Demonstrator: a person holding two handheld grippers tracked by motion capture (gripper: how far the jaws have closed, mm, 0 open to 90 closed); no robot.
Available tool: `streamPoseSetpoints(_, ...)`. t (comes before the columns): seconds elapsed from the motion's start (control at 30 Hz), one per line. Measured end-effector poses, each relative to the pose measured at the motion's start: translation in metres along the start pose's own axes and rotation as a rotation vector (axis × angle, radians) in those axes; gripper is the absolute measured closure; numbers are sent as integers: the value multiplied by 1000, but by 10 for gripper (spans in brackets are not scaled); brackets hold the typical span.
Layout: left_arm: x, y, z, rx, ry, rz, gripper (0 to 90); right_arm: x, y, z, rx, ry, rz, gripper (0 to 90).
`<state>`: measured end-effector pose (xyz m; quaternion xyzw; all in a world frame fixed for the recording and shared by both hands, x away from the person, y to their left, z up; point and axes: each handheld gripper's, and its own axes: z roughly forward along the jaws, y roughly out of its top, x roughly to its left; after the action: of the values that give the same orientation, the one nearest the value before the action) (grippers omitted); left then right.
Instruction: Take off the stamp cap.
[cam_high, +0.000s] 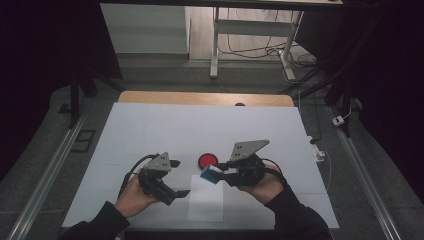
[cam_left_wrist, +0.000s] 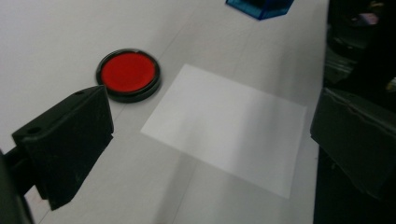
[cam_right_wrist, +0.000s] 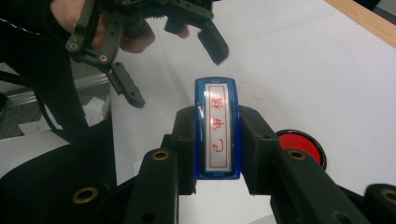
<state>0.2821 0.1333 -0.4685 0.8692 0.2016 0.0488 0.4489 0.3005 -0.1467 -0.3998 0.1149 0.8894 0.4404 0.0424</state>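
Observation:
A blue stamp (cam_right_wrist: 217, 128) with a white label and red characters sits between the jaws of my right gripper (cam_right_wrist: 217, 142), which is shut on its sides. In the high view the right gripper (cam_high: 216, 174) holds the stamp (cam_high: 210, 173) just above the near middle of the table. A round red ink pad (cam_high: 207, 160) in a black case lies just beyond it. A white sheet of paper (cam_high: 206, 202) lies flat near the front edge. My left gripper (cam_high: 181, 177) stands open to the left of the paper, with nothing between its jaws.
A white cover (cam_high: 150, 130) spreads over the wooden table (cam_high: 200, 98). In the left gripper view the ink pad (cam_left_wrist: 128, 74) lies left of the paper (cam_left_wrist: 229, 126), and the stamp (cam_left_wrist: 259, 7) shows at the top edge. Desk legs and cables stand on the floor behind.

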Motion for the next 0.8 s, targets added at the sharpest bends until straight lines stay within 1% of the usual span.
streamPoseSetpoints(0.1, 1, 3, 6, 4, -29, 24, 0, 1, 0, 0, -2, 9, -7, 700)
streamPoseSetpoints(0.13, 1, 4, 9, 4, -35, 27, 1, 2, 1, 0, -4, 21, -9, 700)
streamPoseSetpoints(0.23, 1, 6, 14, 17, -55, 61, 1, 2, 1, 0, -4, 29, -14, 700)
streamPoseSetpoints(0.3, 0, 7, 17, 17, -62, 68, 8, 3, 1, 1, -7, 43, -27, 700)
streamPoseSetpoints(0.33, 0, 8, 19, 12, -72, 69, 11, 3, 1, 1, -1, 48, -33, 700)
streamPoseSetpoints(0.37, 0, 8, 20, 11, -80, 79, 15, 3, 1, 2, -1, 54, -37, 700)
streamPoseSetpoints(0.4, -1, 9, 21, 6, -86, 78, 26, 4, 1, 3, 3, 60, -44, 700)
streamPoseSetpoints(0.47, -2, 10, 22, 7, -96, 94, 45, 6, 1, 5, 4, 75, -53, 700)
streamPoseSetpoints(0.5, -2, 10, 23, 1, -101, 93, 61, 6, 2, 5, 6, 80, -59, 700)
streamPoseSetpoints(0.57, -3, 11, 24, -2, -118, 105, 107, 7, 2, 7, 6, 98, -70, 700)
streamPoseSetpoints(0.7, -4, 12, 24, 0, -166, 132, 228, 9, 2, 9, 1, 127, -90, 700)
streamPoseSetpoints(0.73, -4, 12, 25, -4, -177, 129, 260, 9, 2, 9, 1, 132, -94, 701)
streamPoseSetpoints(0.8, -5, 12, 25, -9, -198, 137, 334, 10, 2, 9, -1, 146, -101, 700)
